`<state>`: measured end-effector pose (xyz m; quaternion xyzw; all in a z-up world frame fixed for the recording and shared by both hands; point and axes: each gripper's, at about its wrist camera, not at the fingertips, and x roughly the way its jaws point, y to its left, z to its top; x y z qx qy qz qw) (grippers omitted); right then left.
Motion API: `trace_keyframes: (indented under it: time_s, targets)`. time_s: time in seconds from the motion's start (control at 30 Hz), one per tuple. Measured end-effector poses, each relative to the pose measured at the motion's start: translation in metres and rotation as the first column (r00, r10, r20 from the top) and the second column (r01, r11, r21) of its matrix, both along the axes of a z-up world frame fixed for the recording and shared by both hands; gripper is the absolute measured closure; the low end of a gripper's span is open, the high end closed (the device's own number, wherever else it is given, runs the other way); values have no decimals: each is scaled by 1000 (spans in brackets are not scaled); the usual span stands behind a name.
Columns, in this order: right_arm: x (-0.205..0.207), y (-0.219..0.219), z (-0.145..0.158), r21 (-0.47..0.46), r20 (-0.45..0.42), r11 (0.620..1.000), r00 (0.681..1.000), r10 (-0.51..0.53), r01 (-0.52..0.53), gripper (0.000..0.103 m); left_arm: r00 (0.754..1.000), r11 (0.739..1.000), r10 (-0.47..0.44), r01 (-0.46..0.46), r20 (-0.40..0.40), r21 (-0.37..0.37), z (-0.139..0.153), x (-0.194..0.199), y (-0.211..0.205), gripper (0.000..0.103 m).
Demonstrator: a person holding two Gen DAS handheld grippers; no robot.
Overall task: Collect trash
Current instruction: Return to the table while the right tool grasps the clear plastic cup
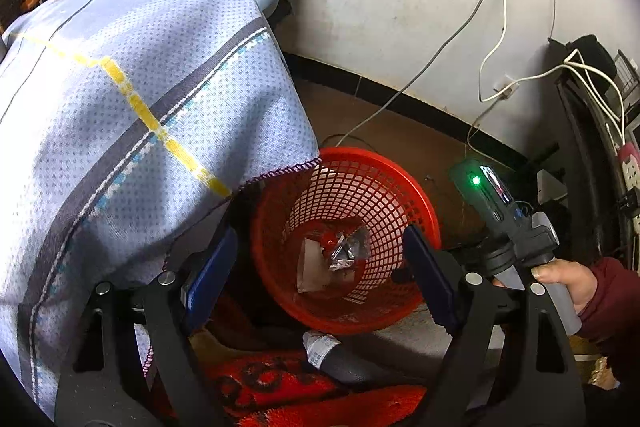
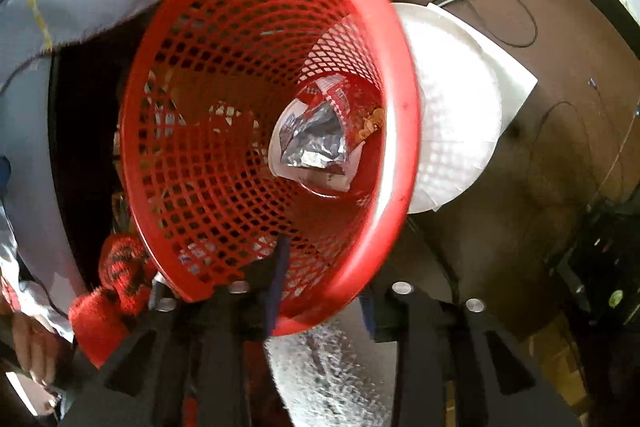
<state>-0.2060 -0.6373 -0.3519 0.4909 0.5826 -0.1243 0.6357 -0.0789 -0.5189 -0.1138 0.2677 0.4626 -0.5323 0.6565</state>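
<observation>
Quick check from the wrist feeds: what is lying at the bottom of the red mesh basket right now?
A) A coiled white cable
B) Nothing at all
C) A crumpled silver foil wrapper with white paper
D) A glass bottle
C: both wrist views show a crumpled silver foil wrapper lying with white paper at the bottom of the red mesh basket; no bottle or cable is inside.
</observation>
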Motion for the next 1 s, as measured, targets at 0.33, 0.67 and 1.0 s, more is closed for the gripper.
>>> trace_keyframes:
  time_s: [0.33,0.67,1.0]
  targets:
    - [-26,-34,96,-335,133,932,986,-99,139,24,999,998,11,-13,-36,-66,24,-1,7,16]
    - [-6,20,263,-591,591,699,806,36,402,6,994,969,83,-64,70,-237,92,-5,65,9]
    - [96,124,310,-725,520,675,752,406,137,6,799,787,587,-526,129,-323,113,104,250,7]
